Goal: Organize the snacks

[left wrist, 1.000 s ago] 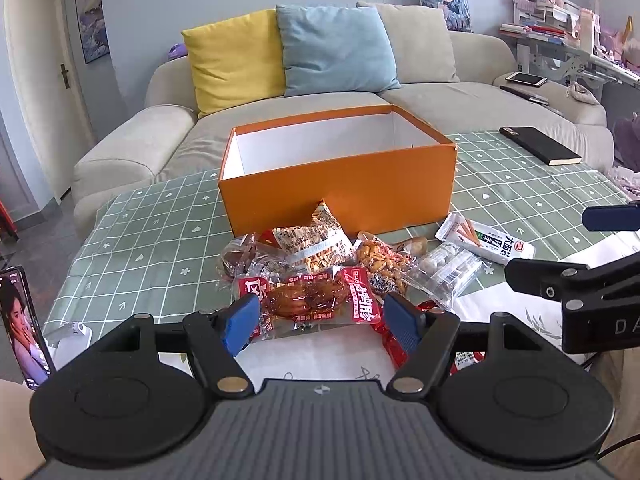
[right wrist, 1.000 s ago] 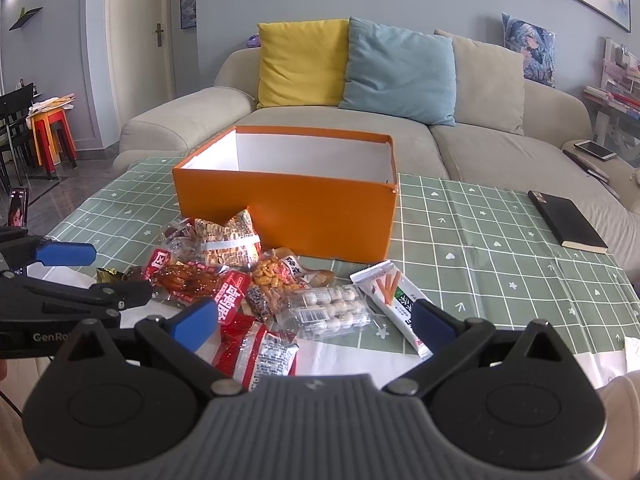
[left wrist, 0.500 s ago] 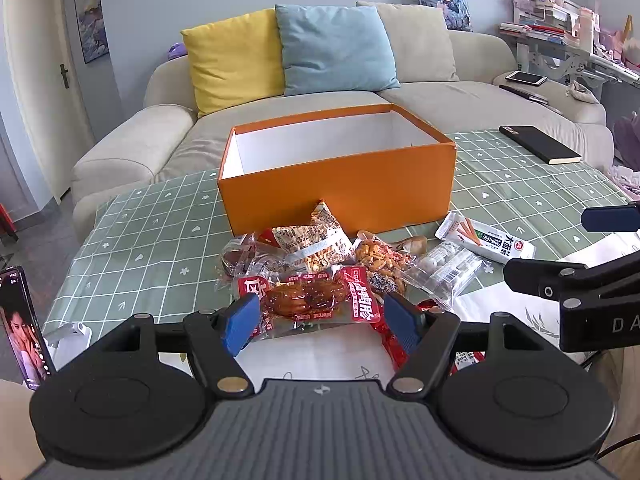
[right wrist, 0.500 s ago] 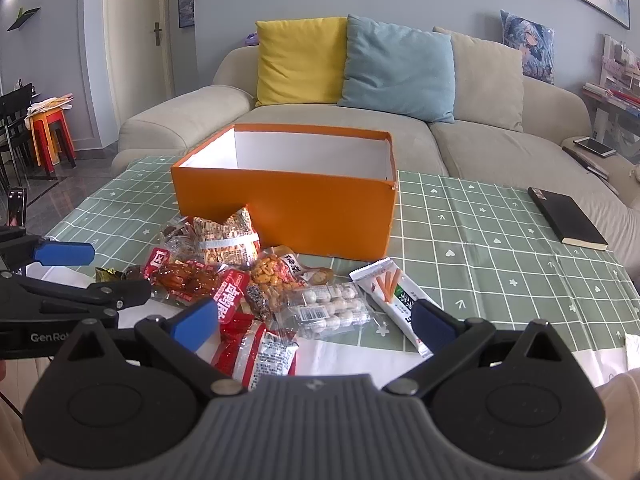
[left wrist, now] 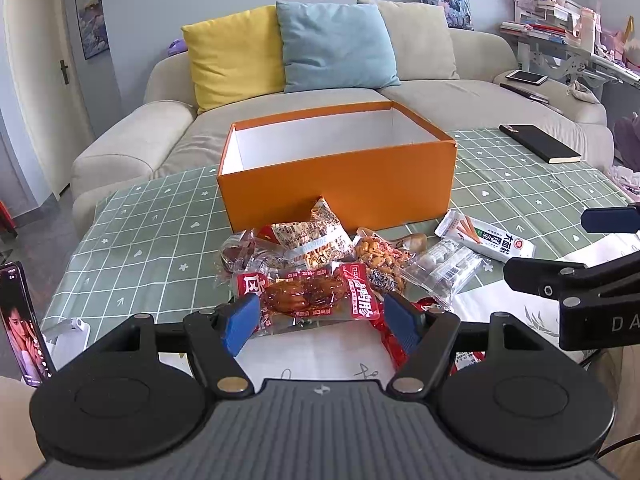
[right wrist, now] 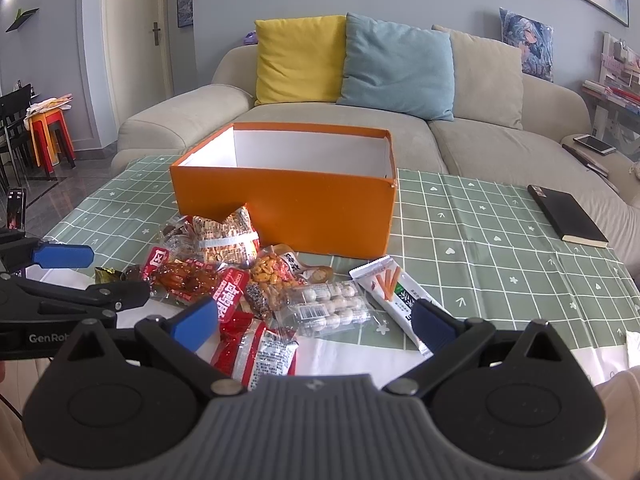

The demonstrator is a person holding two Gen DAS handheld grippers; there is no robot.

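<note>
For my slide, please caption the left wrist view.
Open left tongs face snack packets before an orange box.

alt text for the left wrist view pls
The open left gripper hangs over a pile of snack packets on a green checked tablecloth, in front of an open orange box. A beige sofa stands behind.

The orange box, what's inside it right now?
The orange box shows only bare white inner walls; no snack pokes above its rim. Its floor is hidden behind the near wall, so anything lying flat cannot be seen.
</note>
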